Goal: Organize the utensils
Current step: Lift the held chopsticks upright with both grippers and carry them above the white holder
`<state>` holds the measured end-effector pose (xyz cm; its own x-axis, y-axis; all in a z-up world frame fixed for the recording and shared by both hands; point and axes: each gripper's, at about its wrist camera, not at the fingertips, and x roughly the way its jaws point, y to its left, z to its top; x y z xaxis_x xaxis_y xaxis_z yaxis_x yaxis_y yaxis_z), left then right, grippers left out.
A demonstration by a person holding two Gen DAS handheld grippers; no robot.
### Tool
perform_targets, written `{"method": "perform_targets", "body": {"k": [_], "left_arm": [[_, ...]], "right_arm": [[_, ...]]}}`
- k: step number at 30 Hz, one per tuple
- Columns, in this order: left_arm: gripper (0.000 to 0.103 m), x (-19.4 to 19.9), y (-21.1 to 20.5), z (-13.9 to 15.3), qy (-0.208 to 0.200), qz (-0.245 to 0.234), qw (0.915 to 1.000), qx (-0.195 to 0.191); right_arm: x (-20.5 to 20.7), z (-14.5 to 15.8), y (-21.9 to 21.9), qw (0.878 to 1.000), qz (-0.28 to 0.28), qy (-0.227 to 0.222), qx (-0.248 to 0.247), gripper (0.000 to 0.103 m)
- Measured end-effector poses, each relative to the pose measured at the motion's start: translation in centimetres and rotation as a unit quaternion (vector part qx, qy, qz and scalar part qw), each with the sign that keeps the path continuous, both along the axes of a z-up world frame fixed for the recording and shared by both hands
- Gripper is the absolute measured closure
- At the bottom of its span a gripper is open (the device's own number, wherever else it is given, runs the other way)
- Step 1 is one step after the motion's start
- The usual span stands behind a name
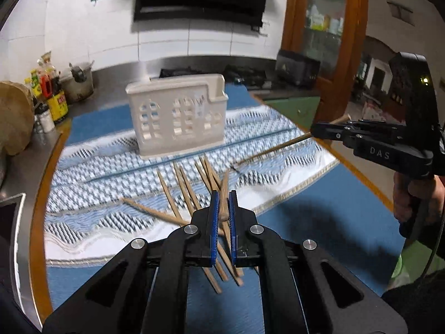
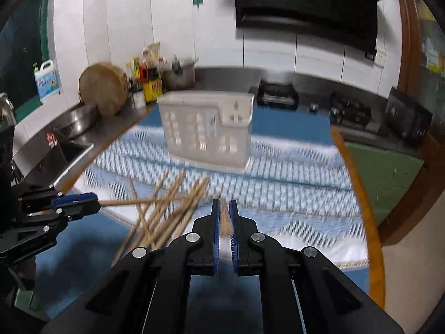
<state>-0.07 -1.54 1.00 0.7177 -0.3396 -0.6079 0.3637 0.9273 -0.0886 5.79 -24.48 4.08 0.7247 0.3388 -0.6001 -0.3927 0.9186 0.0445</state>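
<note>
Left gripper (image 1: 222, 211): my jaws clamped on one chopstick (image 1: 224, 194). Right gripper (image 2: 224, 217): jaws clamped on another chopstick (image 2: 224, 217). Loose chopsticks (image 1: 189, 186) lie below left jaws on patterned cloth (image 1: 111, 172); white utensil holder (image 1: 176, 117) stands ahead, empty-looking.

My left wrist view sits just behind its own fingers, tilted down over the patterned cloth (image 1: 116, 167), facing the white basket (image 1: 178, 117) and the tiled back wall. My right wrist view looks the same way from further right, equally close to the cloth and tilted down. Both share the basket, the scattered chopsticks (image 1: 189, 186) and the counter's bottles (image 2: 144, 78). Each also catches the other: the right gripper (image 1: 319, 132) at my left view's right edge, the left gripper (image 2: 94, 203) at my right view's left edge.
</note>
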Motion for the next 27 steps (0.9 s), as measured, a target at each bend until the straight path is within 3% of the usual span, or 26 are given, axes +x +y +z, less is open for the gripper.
{"method": "perform_targets", "body": {"k": [20,25,27], "left_arm": [[0.097,4.2,5.6,8.1,-0.081,0.056,0.9919,-0.079],[0.097,5.2,7.8,10.0,-0.110,0.086,0.9833,-0.117],[0.097,5.4,9.2,10.8,-0.127,0.105,0.9752,-0.148]], "right_arm": [[3.7,9.1,1.6,0.993,0.025,-0.114,0.018,0.096],[4.4,10.2,1.9,0.991,0.024,-0.134,0.015,0.096],[4.8,10.5,2.1,0.990,0.023,-0.138,0.014,0.096]]}}
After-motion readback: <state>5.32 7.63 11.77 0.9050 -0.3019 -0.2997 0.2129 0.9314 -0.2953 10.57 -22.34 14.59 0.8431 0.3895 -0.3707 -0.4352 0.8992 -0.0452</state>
